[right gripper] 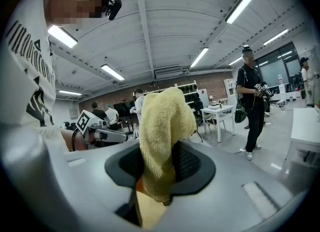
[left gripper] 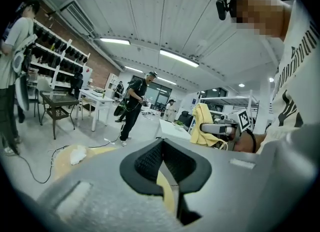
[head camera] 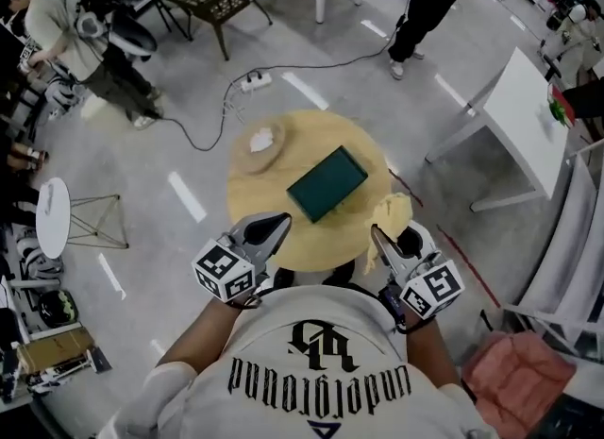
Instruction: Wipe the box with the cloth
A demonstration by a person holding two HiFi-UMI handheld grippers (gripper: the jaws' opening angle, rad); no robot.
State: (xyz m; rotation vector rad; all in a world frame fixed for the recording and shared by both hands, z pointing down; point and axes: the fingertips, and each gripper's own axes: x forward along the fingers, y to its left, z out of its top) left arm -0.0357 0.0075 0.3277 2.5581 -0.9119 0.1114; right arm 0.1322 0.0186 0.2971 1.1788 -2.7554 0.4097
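A dark green box (head camera: 327,183) lies flat on the round wooden table (head camera: 283,239), near its middle. My right gripper (head camera: 377,236) hovers at the table's near right edge, shut on a yellow cloth (head camera: 393,213) that bunches up above its jaws. In the right gripper view the cloth (right gripper: 163,126) stands pinched in the gripper (right gripper: 159,178). My left gripper (head camera: 277,225) is over the near left edge, shut and holding nothing. The left gripper view shows its jaws (left gripper: 163,146) together, with the cloth (left gripper: 201,124) off to the right. Both grippers are short of the box.
A white crumpled wad (head camera: 260,138) sits on a shallow wooden dish at the table's far left. A power strip and cable (head camera: 253,79) lie on the floor beyond. A white table (head camera: 520,122) stands at the right, a small round stand (head camera: 53,214) at the left. People stand around the room.
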